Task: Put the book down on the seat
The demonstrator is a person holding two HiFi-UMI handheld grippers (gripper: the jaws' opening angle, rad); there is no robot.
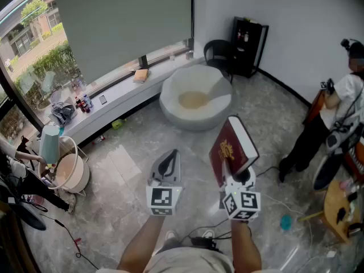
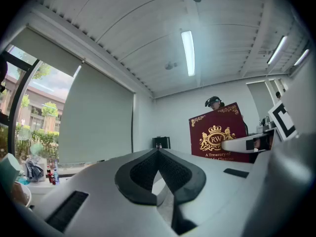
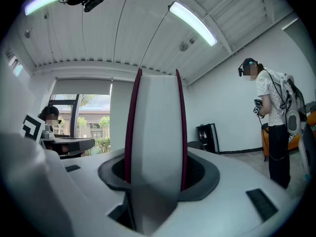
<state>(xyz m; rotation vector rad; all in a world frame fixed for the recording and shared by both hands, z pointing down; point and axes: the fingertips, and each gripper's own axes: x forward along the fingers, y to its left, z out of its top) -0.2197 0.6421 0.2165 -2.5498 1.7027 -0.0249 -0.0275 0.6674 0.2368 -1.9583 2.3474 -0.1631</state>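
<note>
A dark red hardback book [image 1: 233,148] with a gold crest stands upright, spine side down, in my right gripper [image 1: 234,174], which is shut on its lower edge. In the right gripper view the book's white page edge [image 3: 155,132] fills the space between the jaws. The seat, a round white beanbag chair [image 1: 170,104] with a tan hollow, sits on the floor ahead, beyond both grippers. My left gripper [image 1: 168,162] hangs beside the book, shut and holding nothing. In the left gripper view the book's cover [image 2: 216,138] shows to the right of the closed jaws.
A person [image 1: 335,112] stands at the right by a small wooden table [image 1: 341,209]. A black cabinet [image 1: 248,45] and a black chair [image 1: 219,53] stand behind the seat. The window sill [image 1: 114,98] holds bottles, a pale tub [image 1: 71,172] sits at the left, and cables [image 1: 273,201] lie on the floor.
</note>
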